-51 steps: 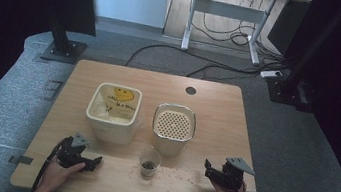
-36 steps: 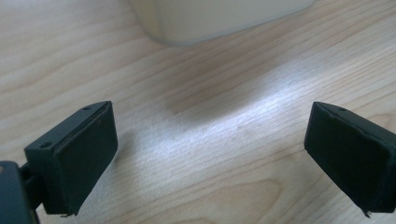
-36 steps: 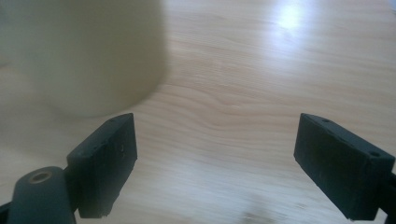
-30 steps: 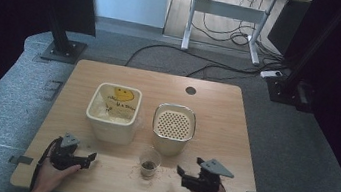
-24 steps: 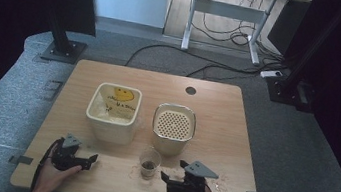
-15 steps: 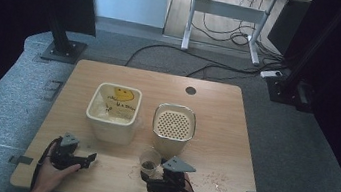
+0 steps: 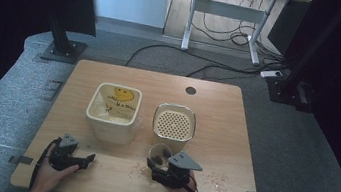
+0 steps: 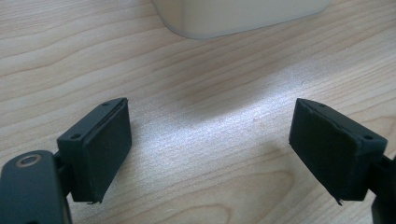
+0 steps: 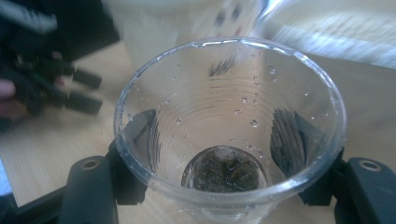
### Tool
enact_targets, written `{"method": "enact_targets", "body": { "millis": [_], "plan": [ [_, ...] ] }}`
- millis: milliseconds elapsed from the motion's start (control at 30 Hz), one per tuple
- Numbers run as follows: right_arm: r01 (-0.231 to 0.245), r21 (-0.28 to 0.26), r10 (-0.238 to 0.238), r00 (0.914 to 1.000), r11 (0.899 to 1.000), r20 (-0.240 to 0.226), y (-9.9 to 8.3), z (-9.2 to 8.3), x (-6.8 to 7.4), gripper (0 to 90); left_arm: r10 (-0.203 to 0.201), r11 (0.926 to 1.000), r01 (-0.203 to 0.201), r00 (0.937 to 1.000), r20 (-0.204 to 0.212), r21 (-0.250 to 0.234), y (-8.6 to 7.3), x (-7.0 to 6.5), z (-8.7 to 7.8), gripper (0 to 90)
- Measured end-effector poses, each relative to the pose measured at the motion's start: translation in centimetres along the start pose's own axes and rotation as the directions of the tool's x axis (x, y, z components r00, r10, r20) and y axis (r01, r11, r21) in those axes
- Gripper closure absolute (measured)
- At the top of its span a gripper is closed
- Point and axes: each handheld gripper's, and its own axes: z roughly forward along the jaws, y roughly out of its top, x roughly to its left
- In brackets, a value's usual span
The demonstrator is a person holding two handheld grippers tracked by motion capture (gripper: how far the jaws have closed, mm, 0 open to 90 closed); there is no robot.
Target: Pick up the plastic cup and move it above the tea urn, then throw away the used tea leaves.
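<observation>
A clear plastic cup (image 7: 160, 154) stands near the front middle of the wooden table (image 7: 111, 75). It is wet inside, with a dark clump at the bottom (image 9: 224, 173). My right gripper (image 7: 155, 166) has come in from the right and is open, one jaw on each side of the cup (image 9: 215, 135); the round rim shows no squeeze. At the front left my left gripper (image 7: 86, 160) rests low over bare wood, open and holding nothing (image 8: 210, 144).
A cream tub with a smiley face (image 7: 112, 110) stands behind the left gripper, its base at the top of the left gripper view (image 8: 238, 16). A container with a perforated top (image 7: 174, 123) stands just behind the cup. Crumbs (image 7: 217, 181) are scattered at the front right.
My right gripper has slid left along the table's front edge, from the front right corner to the cup, which now sits between its jaws. The left gripper has barely moved.
</observation>
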Motion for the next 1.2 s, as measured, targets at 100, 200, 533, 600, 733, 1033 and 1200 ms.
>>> {"method": "enact_targets", "body": {
  "millis": [100,200,533,600,733,1033,1200],
  "plan": [
    [-0.013,-0.05,0.014,0.9997,0.999,0.022,1.5,-2.2,-1.0,33.6,0.0,1.0,0.0,1.0,-0.001,0.001,0.0,0.0,0.0,13.2],
    [-0.035,-0.09,0.038,0.9988,0.995,0.031,2.9,-4.0,-2.2,34.0,-0.002,1.0,0.002,1.0,-0.002,0.001,0.0,0.0,0.0,13.5],
    [-0.071,-0.11,0.078,0.995,0.991,0.063,6.1,-6.5,-5.9,35.8,0.008,1.0,-0.008,1.0,-0.003,-0.003,0.0,0.0,0.1,13.6],
    [-0.083,-0.123,0.093,0.9929,0.989,0.075,6.7,-6.8,-6.6,35.8,0.012,0.9999,-0.012,0.9999,-0.004,-0.006,-0.1,0.0,0.1,13.6],
    [-0.093,-0.142,0.106,0.9901,0.985,0.091,7.3,-7.1,-7.1,35.9,0.018,0.9998,-0.018,0.9998,-0.012,-0.008,-0.1,-0.1,0.2,13.5],
    [-0.058,-0.161,0.085,0.9826,0.985,0.165,9.7,-7.1,-7.7,35.7,0.025,0.9997,-0.025,0.9996,-0.014,-0.009,-0.1,-0.1,0.2,13.5],
    [-0.046,-0.144,0.079,0.9695,0.989,0.232,10.8,-6.1,-8.8,35.6,0.026,0.9996,-0.027,0.9996,-0.014,-0.009,-0.1,-0.1,0.2,13.6]
  ]
}}
